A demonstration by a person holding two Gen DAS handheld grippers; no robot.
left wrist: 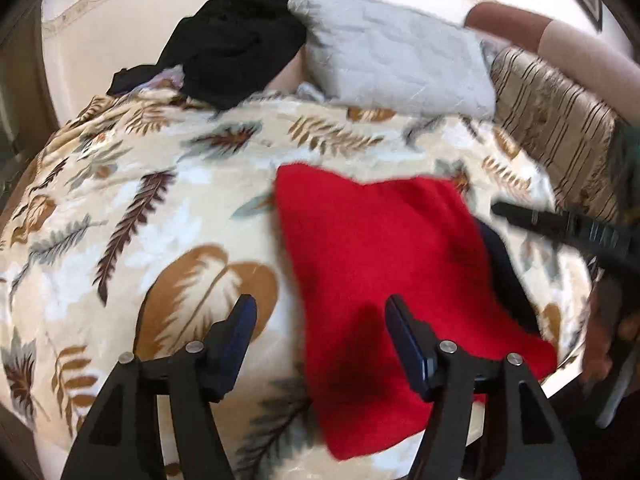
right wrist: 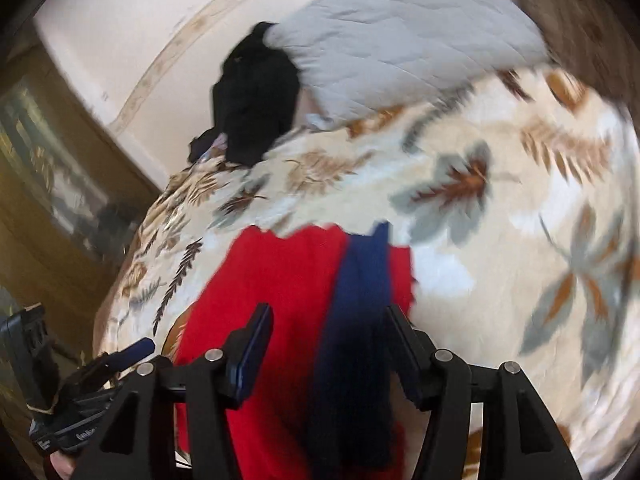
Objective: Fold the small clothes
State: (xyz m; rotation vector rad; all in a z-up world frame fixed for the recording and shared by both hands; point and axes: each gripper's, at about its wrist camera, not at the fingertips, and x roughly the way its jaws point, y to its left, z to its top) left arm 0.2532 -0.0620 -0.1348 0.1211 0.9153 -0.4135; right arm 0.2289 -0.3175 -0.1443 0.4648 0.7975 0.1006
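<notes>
A red garment (left wrist: 384, 264) with a navy band (left wrist: 504, 272) lies on the leaf-print bed cover near the bed's front edge. In the right wrist view the red garment (right wrist: 280, 292) has the navy band (right wrist: 360, 312) running down its middle. My left gripper (left wrist: 320, 316) is open just above the garment's left edge. My right gripper (right wrist: 330, 326) is open above the navy band, empty. My right gripper's fingers (left wrist: 560, 224) show at the right of the left wrist view; my left gripper (right wrist: 132, 354) shows at lower left of the right wrist view.
A black pile of clothes (left wrist: 240, 52) and a grey quilted pillow (left wrist: 392, 56) lie at the head of the bed. A striped cushion (left wrist: 556, 124) sits at the right. The leaf-print cover (left wrist: 160, 200) spreads to the left. A wooden cabinet (right wrist: 60, 184) stands beside the bed.
</notes>
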